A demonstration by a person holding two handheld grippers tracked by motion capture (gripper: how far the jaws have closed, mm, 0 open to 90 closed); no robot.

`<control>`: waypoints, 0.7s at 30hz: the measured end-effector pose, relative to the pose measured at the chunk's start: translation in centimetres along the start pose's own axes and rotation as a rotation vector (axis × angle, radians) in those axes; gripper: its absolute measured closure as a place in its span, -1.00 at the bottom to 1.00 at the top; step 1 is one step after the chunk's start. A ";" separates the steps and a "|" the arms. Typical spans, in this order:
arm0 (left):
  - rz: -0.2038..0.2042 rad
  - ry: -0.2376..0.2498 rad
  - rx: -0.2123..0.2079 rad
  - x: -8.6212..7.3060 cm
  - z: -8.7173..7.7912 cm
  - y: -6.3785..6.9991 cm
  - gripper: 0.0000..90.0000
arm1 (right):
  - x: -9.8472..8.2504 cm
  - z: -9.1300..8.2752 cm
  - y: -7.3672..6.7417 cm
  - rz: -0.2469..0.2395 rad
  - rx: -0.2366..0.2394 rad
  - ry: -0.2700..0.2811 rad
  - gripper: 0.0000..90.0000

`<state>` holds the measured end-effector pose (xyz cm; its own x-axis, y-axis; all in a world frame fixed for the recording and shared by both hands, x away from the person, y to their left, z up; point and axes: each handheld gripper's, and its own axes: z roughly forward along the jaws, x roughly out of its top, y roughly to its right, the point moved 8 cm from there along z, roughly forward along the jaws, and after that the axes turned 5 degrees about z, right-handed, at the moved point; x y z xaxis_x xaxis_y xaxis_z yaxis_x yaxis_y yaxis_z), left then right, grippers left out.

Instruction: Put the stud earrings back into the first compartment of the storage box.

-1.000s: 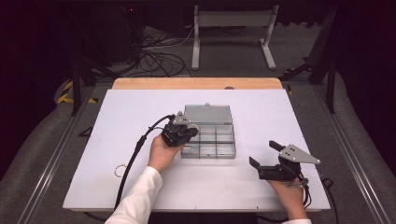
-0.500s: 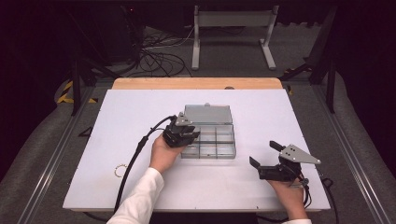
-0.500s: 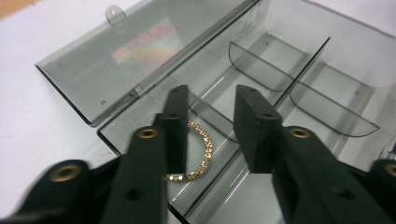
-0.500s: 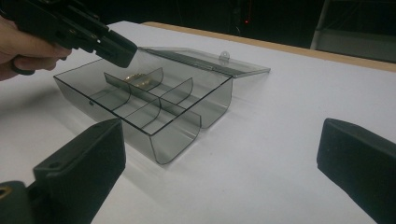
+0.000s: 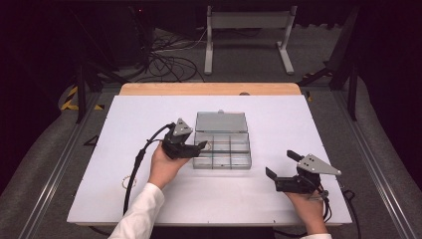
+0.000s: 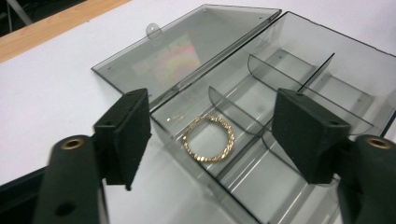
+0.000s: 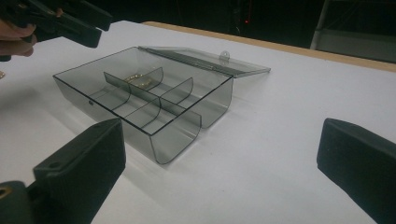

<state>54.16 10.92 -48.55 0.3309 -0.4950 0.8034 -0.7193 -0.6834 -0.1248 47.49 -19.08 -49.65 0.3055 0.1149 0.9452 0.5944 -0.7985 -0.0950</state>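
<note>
A: Gold chain ring (image 6: 208,138) lay flat in the near-left compartment of the smoky plastic box (image 5: 222,150). Left gripper (image 6: 211,135) jaws had just been opening, spread wide w/ nothing pinched, so I judged the drop done.

B: Right gripper (image 5: 283,169)?

A: Jaws spread too, empty, parked well apart on the white tabletop (image 5: 278,119).

B: Obstacles?

A: Lid (image 5: 221,121) lay folded back, dividers low. Another small ring (image 5: 124,181) sat near the left cable; prob. next.
</note>
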 end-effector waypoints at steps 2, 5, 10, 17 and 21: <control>-0.002 -0.006 0.001 -0.6 -0.5 -0.2 -0.47 | 0.0 0.0 -0.1 0.001 0.001 0.000 -0.95; -0.011 -0.004 0.012 -1.3 -1.4 -0.5 -0.51 | 0.0 0.1 -0.1 -0.005 0.002 -0.002 -0.95; -0.024 0.008 0.033 -2.3 -2.9 -1.3 -0.59 | 0.0 0.1 -0.1 -0.003 0.000 -0.002 -0.95; -0.029 0.017 0.054 -3.4 -5.0 -2.2 -0.64 | -0.1 0.1 -0.2 -0.003 -0.001 -0.004 -0.95; -0.039 0.025 0.070 -4.1 -6.1 -2.8 -0.67 | -0.1 0.2 -0.2 -0.005 -0.001 -0.006 -0.95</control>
<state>51.11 18.17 -47.94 0.3424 -0.4543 0.8224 -0.6614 -0.7383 -0.1324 47.49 -18.84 -49.77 0.3074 0.1221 0.9437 0.5950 -0.7986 -0.0904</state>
